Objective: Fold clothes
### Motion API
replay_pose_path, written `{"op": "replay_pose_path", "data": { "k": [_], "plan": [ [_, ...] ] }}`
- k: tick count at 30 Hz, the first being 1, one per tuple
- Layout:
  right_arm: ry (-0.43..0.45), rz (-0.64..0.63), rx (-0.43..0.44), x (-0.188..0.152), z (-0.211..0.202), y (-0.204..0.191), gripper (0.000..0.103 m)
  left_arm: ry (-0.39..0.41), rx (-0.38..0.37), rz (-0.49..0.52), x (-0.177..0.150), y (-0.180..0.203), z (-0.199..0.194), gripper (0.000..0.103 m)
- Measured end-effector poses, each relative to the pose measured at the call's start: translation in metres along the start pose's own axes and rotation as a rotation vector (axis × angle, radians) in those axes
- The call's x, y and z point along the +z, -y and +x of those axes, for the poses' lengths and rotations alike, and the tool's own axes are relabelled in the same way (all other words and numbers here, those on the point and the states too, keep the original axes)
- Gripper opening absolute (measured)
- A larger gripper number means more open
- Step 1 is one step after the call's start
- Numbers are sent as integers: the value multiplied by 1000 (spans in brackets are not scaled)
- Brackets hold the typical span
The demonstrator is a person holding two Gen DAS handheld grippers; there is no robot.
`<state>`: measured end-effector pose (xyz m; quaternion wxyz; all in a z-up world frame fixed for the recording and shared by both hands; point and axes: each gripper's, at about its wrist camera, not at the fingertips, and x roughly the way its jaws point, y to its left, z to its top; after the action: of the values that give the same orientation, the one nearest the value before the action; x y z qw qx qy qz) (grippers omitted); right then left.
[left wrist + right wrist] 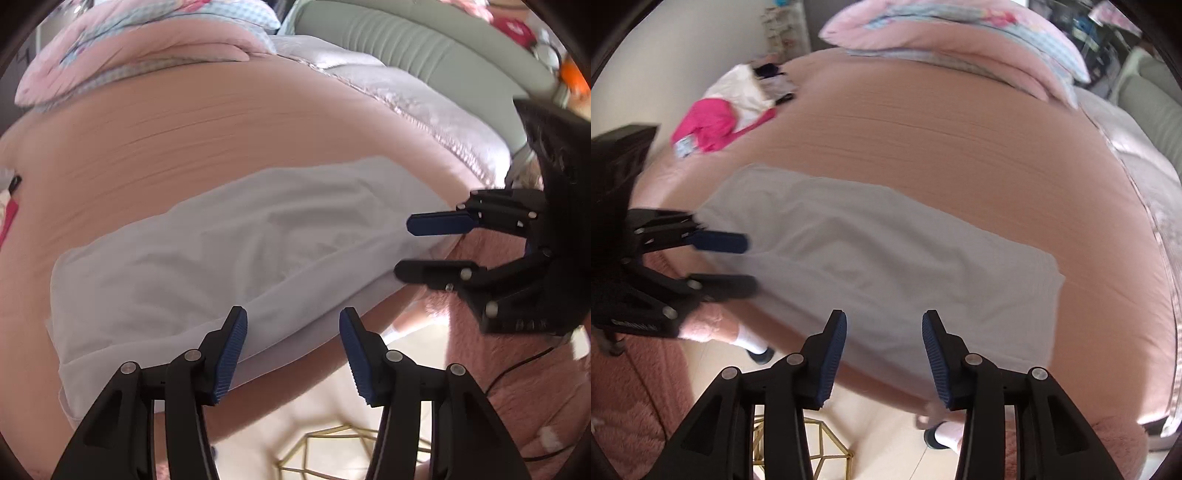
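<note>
The white garment [229, 251] lies spread flat on the pink bed sheet [221, 129], across the middle of both frames, with one long edge running along the near edge of the bed. The cloth shows shallow creases; its type cannot be determined.

Left gripper [293, 356]: lower centre of the left wrist view, above the near edge of the garment. Jaws apart, nothing between them. In the right wrist view it appears at the left edge of the frame [750, 264], at the garment's end, with jaws also apart.

Right gripper [884, 360]: lower centre of the right wrist view, above the near edge of the garment. Jaws apart and empty. In the left wrist view it appears at the right edge of the frame [402, 247], at the opposite end of the garment.

Contact between either gripper and the cloth cannot be confirmed.

Other items: a pink quilt [960, 40] at the top of the frame; a pile of clothes [731, 107], bright pink and white, at the upper left of the right wrist view; a gold wire frame [332, 454] on the floor, bottom centre.
</note>
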<state>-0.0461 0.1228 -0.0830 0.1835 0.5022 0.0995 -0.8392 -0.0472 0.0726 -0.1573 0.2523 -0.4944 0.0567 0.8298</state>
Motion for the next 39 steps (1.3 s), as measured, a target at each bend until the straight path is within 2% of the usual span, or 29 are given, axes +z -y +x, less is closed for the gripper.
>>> {"op": "replay_pose_path", "data": {
  "k": [2, 3, 4, 5, 7, 8, 9, 10, 11, 12, 13, 20, 25, 29, 34, 39],
  "plan": [
    [-27, -57, -54, 2, 14, -9, 46, -7, 56, 39, -1, 5, 9, 48],
    [-31, -71, -83, 1, 19, -12, 46, -2, 77, 46, -2, 6, 11, 42],
    [-33, -83, -113, -1, 22, -14, 46, 4, 98, 52, -3, 8, 13, 29],
    [-21, -85, -119, -1, 22, -16, 46, 12, 106, 50, -1, 7, 12, 25],
    [7, -84, -119, -2, 18, -20, 45, 37, 73, 27, 2, 1, 8, 9],
    [14, -84, -115, -2, 17, -21, 45, 51, 63, 13, 3, -2, 7, 7],
    [21, -85, -111, -2, 17, -23, 35, 61, 58, 6, 3, -5, 7, 6],
    [24, -83, -106, -3, 16, -22, 31, 67, 46, -6, 2, -8, 4, 4],
    [29, -75, -100, -6, 13, -19, 22, 72, 34, -18, 0, -11, 2, 4],
    [31, -63, -84, -6, 11, -16, 9, 76, 21, -25, 0, -11, 1, 4],
    [32, -52, -66, -5, 10, -13, 6, 80, 9, -32, -1, -12, -1, 4],
    [23, 0, 16, -4, 5, 2, 4, 95, -55, -55, -15, -13, -10, 3],
    [-9, -16, 42, -12, 5, 11, 3, 113, -105, -76, -17, -16, -18, 3],
    [-29, 53, 26, -19, 8, 26, 3, 127, -145, -92, -18, -18, -23, 4],
    [21, 93, 69, -12, -8, 30, 3, 144, -192, -114, -18, -22, -30, 4],
    [77, 129, 62, 14, -1, 29, 5, 125, -30, -178, 6, -44, -8, 6]
  ]
}}
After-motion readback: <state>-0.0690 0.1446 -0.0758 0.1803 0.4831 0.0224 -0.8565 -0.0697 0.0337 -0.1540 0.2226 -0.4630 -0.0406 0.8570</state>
